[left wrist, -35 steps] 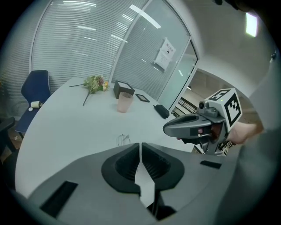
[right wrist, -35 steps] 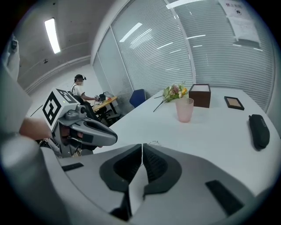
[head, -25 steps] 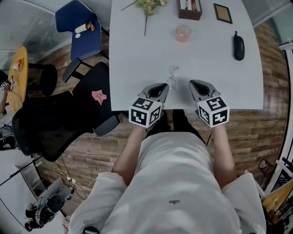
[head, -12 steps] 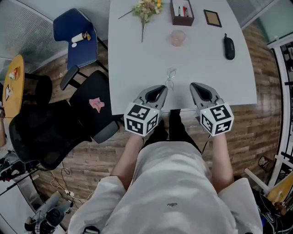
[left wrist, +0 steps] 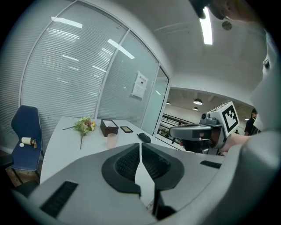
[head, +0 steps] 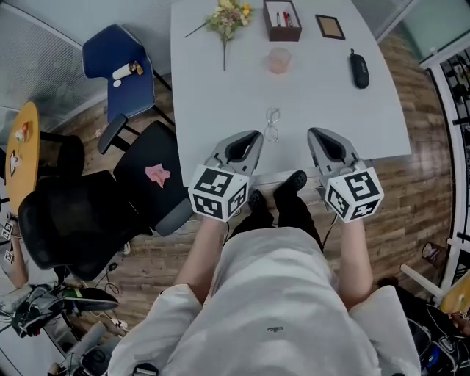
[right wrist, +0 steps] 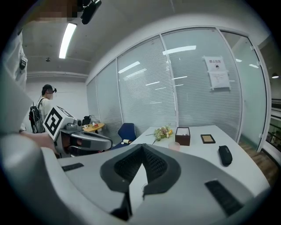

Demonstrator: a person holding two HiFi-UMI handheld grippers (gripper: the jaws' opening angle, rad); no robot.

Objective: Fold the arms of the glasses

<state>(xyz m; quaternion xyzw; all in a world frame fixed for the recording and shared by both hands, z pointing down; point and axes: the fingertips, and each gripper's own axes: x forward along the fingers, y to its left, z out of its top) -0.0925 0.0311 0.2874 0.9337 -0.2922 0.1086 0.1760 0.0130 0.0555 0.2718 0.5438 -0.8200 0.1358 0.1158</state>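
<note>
A: Glasses, where?
B: The glasses (head: 272,125) lie on the white counter (head: 213,95), close to its near edge. In the head view they sit between the two gripper tips, nearer the left one. Too small to tell how the arms stand.
A: Anything holding them?
B: No. Neither gripper view shows them between the jaws.
A: Left side?
B: The left hand-held gripper (head: 254,137) has its jaws pressed together at the tips, with nothing pinched. Its tip hangs over the counter's near edge and its marker cube is back toward the person.
A: Right?
B: Same. The right hand-held gripper (head: 314,134) has its jaws together and is empty. It sits well apart from the left, tip over the same edge. Both point out across the counter, and each shows up in the other's view.
A: Other stuff on the counter?
B: All at the far end: flowers (head: 226,16), a brown box (head: 283,20) with pens in it, a small frame (head: 330,26) and a black case (head: 358,69). A pink cup (head: 278,60) stands a bit closer in, well apart from the glasses.
A: Off the counter?
B: There's a blue chair (head: 121,66) at the left. Nearer in is a black chair (head: 139,147) with a pink cloth (head: 157,174) on its seat.
</note>
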